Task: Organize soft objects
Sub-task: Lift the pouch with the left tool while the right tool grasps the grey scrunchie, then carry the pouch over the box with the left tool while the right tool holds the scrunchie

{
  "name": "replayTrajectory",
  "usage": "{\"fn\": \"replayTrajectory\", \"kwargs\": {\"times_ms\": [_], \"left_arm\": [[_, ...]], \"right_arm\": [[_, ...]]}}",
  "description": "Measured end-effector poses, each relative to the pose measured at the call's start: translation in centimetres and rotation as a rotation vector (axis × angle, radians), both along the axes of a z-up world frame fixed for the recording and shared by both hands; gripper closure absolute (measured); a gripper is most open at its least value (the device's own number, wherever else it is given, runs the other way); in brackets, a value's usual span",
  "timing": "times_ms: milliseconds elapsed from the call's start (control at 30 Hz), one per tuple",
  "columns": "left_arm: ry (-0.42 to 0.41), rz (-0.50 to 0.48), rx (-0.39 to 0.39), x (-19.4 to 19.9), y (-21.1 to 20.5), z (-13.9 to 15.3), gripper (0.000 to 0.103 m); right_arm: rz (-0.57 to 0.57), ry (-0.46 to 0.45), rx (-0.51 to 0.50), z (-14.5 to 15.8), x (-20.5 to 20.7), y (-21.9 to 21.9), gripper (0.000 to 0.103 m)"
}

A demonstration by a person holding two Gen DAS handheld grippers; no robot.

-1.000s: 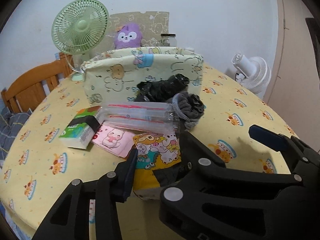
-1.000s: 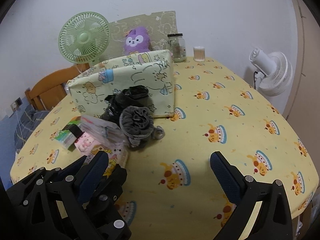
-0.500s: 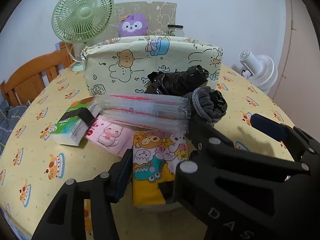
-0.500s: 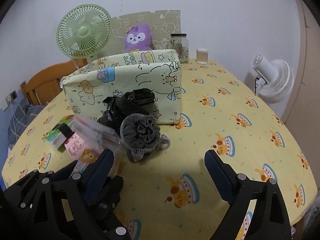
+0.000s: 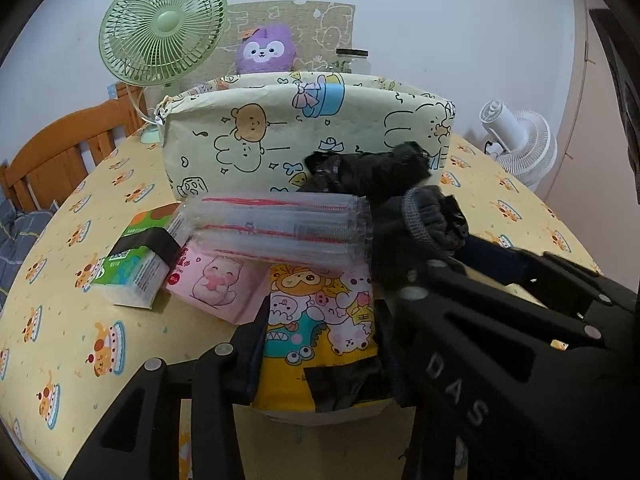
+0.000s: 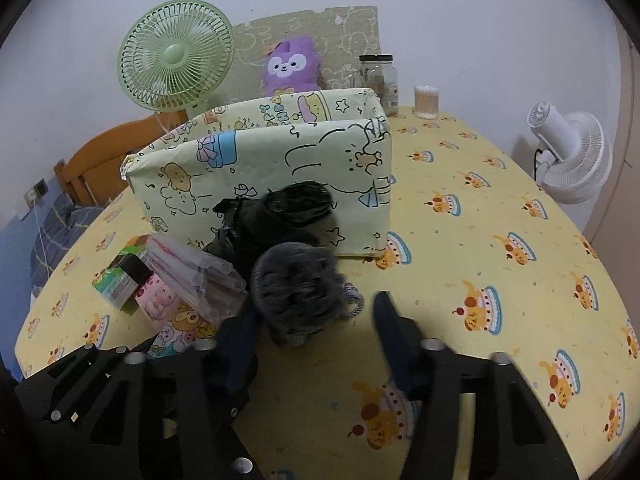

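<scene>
Basically left gripper (image 5: 320, 332) clamped on cartoon tissue pack (image 5: 320, 320), right gripper (image 6: 316, 320) just narrowing around grey scrunchie (image 6: 296, 292), not yet pinching, both staged for fabric bin (image 6: 260, 168)

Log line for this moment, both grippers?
left gripper: jaws just closed further, pads on yellow cartoon pack | right gripper: jaws just closing, grey sock bundle between them, not clamped

Right gripper (image 6: 316, 320) jaws just narrowed from wide around the grey scrunchie (image 6: 296, 292) (right pad not touching), both views nearer the cartoon storage box (image 6: 260, 168)
</scene>
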State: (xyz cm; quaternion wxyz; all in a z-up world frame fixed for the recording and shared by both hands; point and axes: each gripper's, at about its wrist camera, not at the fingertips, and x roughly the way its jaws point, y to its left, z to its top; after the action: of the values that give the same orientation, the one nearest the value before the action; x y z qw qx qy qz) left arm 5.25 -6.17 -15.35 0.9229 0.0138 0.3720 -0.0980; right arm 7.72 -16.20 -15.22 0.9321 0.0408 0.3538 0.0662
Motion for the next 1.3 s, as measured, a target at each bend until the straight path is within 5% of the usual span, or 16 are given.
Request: {"fn": "replayTrajectory", "kwargs": {"times_ms": [833,1300], "left_arm": [[-0.103,-0.008,0.019,-3.7,-0.8,2.7,0.056],[-0.171,0.015,0.0,-4.2,0.2,6.7,0.056]], "right_arm": [[-0.042,-0.06,0.016,2.0,-4.8,-1.0,0.067],[-0.058,-0.117,0.007,6.4,-5.6,-0.2,0.067]]}}
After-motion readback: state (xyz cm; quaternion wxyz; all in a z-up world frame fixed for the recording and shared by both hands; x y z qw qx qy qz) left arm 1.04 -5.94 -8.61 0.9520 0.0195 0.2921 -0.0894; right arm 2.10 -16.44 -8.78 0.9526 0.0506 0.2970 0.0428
